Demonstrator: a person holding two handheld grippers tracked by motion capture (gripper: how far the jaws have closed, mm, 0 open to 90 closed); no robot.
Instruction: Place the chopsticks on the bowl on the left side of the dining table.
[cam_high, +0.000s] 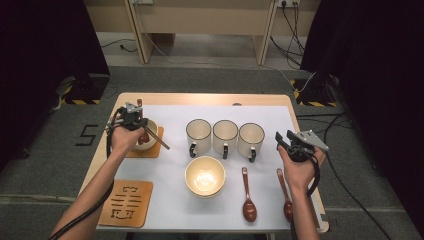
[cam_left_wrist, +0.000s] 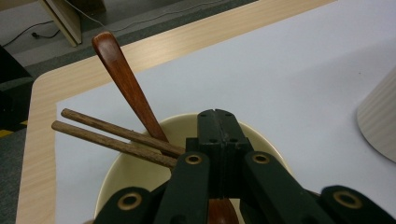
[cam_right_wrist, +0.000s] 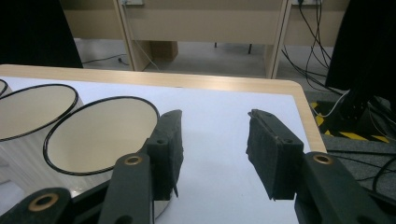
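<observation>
White-covered wooden table (cam_high: 260, 100), grey carpet (cam_high: 200, 77) beyond

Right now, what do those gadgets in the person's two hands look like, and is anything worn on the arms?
Each is a black two-jaw gripper: the left gripper and right gripper both carry a grey three-cornered plate on top and trail a black cable. The right one's jaws end in flat, dark, rough-textured pads, with brass-coloured rivets at the joints. Both forearms are bare, without sleeves.

A wooden table (cam_high: 210, 98) carries a white sheet (cam_high: 270, 120) and two orange coasters (cam_high: 126, 202).
</observation>
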